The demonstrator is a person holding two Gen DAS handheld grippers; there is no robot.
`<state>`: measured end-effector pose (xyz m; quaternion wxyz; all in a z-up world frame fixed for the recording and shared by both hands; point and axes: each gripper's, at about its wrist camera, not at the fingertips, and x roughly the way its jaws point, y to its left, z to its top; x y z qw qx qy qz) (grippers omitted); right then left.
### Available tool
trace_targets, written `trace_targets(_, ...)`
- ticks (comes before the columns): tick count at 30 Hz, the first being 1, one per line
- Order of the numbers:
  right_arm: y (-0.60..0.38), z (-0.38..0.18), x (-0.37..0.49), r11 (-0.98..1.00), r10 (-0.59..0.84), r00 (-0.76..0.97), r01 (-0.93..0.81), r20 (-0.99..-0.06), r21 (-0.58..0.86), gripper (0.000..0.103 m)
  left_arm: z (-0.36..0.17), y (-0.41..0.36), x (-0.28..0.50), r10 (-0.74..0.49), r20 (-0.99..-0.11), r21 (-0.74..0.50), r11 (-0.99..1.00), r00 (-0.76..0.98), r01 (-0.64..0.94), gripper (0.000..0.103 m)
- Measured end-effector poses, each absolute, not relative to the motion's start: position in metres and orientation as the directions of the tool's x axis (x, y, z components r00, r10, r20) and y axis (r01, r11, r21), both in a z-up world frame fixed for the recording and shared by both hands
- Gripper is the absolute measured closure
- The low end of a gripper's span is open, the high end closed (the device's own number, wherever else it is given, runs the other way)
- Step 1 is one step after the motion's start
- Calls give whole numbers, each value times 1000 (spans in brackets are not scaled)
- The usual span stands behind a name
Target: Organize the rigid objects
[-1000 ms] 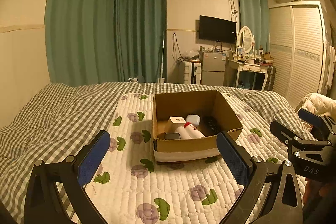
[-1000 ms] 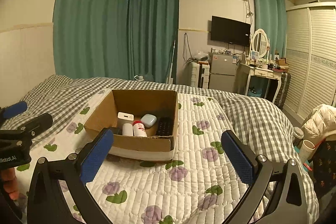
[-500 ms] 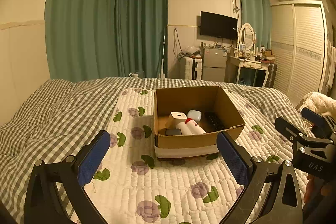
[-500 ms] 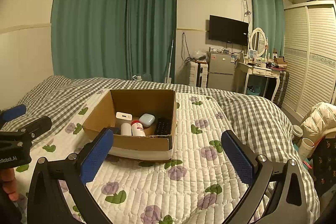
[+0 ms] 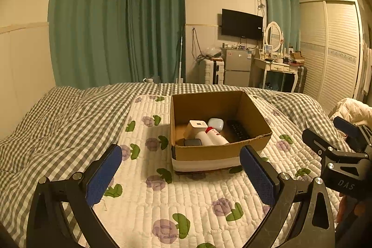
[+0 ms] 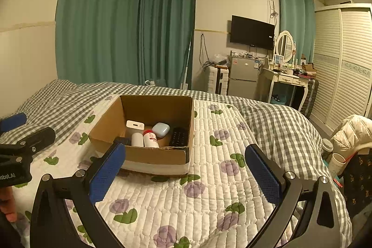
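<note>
Box (image 5: 218, 150): cardboard, open-topped, sitting on the quilt (image 5: 186, 201) at the centre of the left view, centre-left of the right view.
Inside the box: a white charger (image 5: 196, 127) leaning at the back left, a pale blue case (image 5: 215, 124) behind, two white bottles (image 5: 211, 137) lying side by side in the middle, a dark remote (image 5: 237, 130) along the right wall, a small dark item (image 5: 192, 142) at the near left corner; what it is, I cannot tell.
Left gripper (image 5: 180, 176): fingers spread wide, nothing between them, held over the quilt in the lower part of the frame, short of the box.
Right gripper (image 6: 184, 174): also spread wide and empty, low in its frame; the box's near wall shows between the pads.
Done: by my reading nearly everything; I see no loose rigid object on the quilt in either view.
Left: perhaps only tidying the box contents or finishing, though parts of the bed lie outside both views.
Surroundings: checked duvet (image 6: 267, 113) around the quilt, green curtains (image 5: 116, 22) in the upper left.
</note>
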<state>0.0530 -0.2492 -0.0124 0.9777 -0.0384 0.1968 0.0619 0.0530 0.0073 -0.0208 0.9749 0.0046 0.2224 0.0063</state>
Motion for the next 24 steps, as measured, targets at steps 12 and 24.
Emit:
trace_targets(12,-247,-14,55,988,103,915,-139,-391,-64,0,-20,15,54,21,-435,8,1000,900,-20,0)
trace_targets(24,-249,-14,57,989,96,914,-132,-393,-67,0,-20,17,55,18,-445,3,1000,895,-18,0)
